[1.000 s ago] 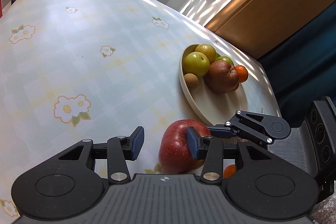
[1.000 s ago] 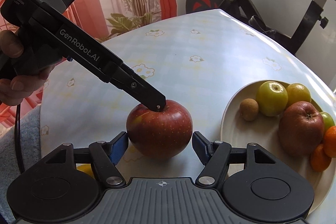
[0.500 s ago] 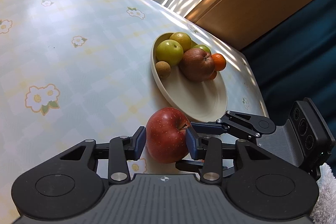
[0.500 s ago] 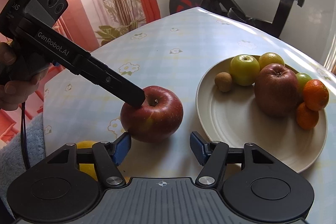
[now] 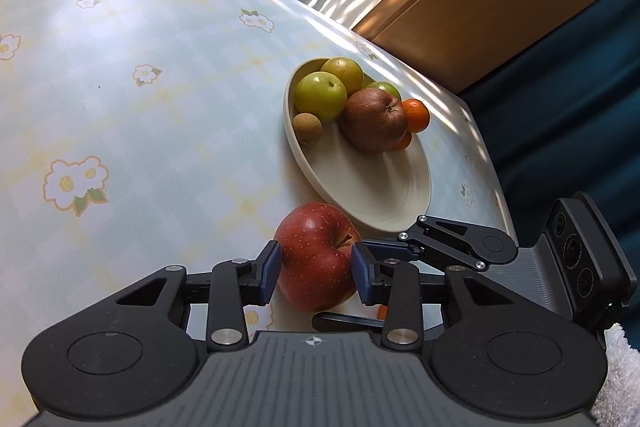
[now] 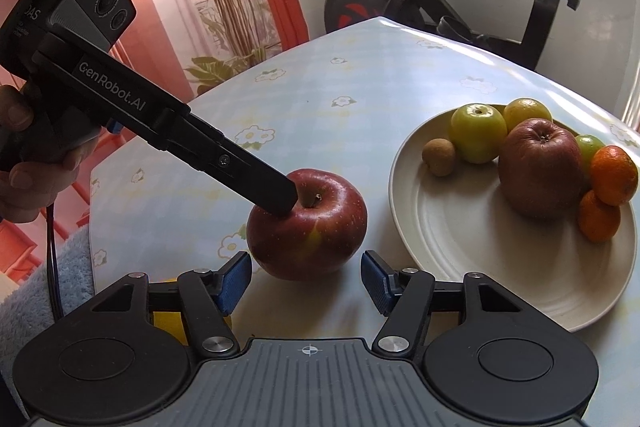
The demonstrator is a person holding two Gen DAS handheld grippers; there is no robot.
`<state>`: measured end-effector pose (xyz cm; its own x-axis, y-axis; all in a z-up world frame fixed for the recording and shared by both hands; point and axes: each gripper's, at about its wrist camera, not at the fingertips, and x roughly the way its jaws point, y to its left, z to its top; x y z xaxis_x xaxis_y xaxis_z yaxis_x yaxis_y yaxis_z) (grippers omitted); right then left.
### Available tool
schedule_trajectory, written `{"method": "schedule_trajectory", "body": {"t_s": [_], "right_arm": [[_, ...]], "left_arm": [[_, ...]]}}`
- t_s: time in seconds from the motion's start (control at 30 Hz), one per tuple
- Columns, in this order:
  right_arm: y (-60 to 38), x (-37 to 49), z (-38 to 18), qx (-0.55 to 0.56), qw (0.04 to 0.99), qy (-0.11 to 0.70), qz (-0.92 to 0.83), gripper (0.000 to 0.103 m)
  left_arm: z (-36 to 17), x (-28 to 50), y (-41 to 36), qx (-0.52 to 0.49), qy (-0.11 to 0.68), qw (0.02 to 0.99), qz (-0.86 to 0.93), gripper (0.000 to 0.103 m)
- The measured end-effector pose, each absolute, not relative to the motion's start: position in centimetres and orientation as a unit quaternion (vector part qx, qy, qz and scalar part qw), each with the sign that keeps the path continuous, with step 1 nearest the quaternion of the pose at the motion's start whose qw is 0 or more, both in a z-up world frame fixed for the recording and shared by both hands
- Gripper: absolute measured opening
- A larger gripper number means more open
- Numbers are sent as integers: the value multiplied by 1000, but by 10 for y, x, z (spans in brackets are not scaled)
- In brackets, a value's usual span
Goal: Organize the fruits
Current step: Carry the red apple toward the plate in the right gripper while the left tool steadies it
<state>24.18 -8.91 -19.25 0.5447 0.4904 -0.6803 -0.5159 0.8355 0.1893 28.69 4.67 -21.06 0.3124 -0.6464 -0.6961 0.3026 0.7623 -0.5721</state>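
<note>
1. I'm gripping the red apple (image 5: 318,257) w/ the left gripper (image 5: 316,269); both blue pads are pressing its sides, so the claw is clamped on the fruit.
2. In the right wrist view the left gripper (image 6: 276,193) is reaching in from the left, one finger lying across the apple (image 6: 308,225) just beside the stem dimple.
3. The apple is sitting on the floral tablecloth (image 5: 140,131), just beside the near rim of the cream plate (image 5: 384,195); I can't tell whether it's touching the rim.
4. The right gripper (image 6: 306,281) is hovering w/ its pads spread wide apart, empty, the apple lying just ahead of the gap and not between the pads.
5. The plate (image 6: 460,255) is already holding a dull brown-red apple (image 6: 540,173), green apples (image 6: 478,133), a small brown fruit (image 6: 439,157) and mandarins (image 6: 614,175), all bunched at the far side; the near half is bare.
6. Step in hand, as I'm judging it: pick of the last large fruit is secured, lift not yet begun.
7. Next move is calling for a lift clear of the rim, a short carry over the bare half, then a gentle release so the apple isn't rolling into the pile.
8. A yellow fruit (image 6: 168,323) is peeking out beneath the right gripper; prob. next in line.
</note>
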Motion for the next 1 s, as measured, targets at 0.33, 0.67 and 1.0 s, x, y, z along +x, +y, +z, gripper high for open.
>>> {"method": "schedule_trajectory", "body": {"t_s": [0.33, 0.67, 1.0], "right_arm": [[-87, 240, -198, -28, 883, 363, 295, 60], [-108, 229, -188, -16, 902, 325, 285, 59], [-134, 222, -175, -17, 915, 304, 264, 60]], "left_arm": [[-212, 288, 48, -176, 506, 789, -302, 41], [-195, 291, 33, -168, 492, 797, -308, 42], [-180, 294, 9, -152, 485, 799, -323, 43]]}}
